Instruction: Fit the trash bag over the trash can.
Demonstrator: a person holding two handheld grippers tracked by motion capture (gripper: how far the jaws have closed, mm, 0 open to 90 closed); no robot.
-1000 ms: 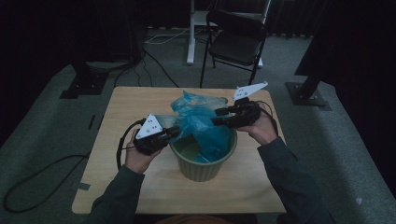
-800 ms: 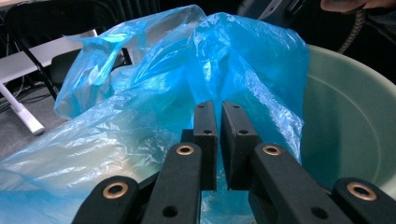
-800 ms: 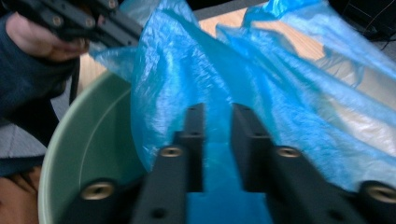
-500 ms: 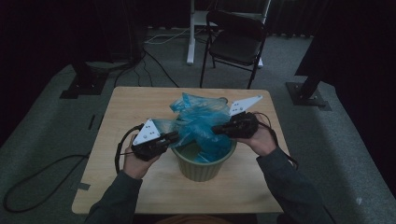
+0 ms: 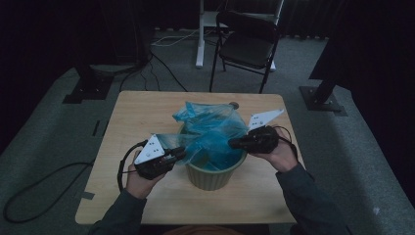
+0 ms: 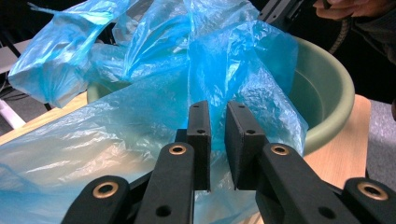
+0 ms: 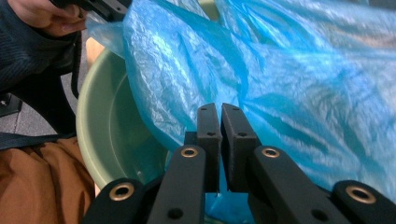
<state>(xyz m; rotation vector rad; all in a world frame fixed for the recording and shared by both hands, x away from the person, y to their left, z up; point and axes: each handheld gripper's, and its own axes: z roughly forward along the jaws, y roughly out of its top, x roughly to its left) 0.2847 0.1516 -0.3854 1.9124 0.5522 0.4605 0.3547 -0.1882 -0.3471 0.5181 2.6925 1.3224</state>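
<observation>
On the wooden counter, the left claw sits at about nine o'clock of the green bowl, its jaws on the edge of the blue plastic bag that billows out of the bowl. The left gripper view brings out what the high view cannot: a narrow gap stands between the two black jaws of the left claw, which have just been opening a little, with bag film bunched between and behind them, so the pinch looks loose — the bowl's rim curves off at two o'clock. Across the bowl, at about three o'clock, the right claw reaches into the bag's other side. Its own view shows the jaws of the right claw pressed almost together on a fold of the blue film, with the bowl's bare inner wall at nine o'clock and the other hand at eleven o'clock.
</observation>
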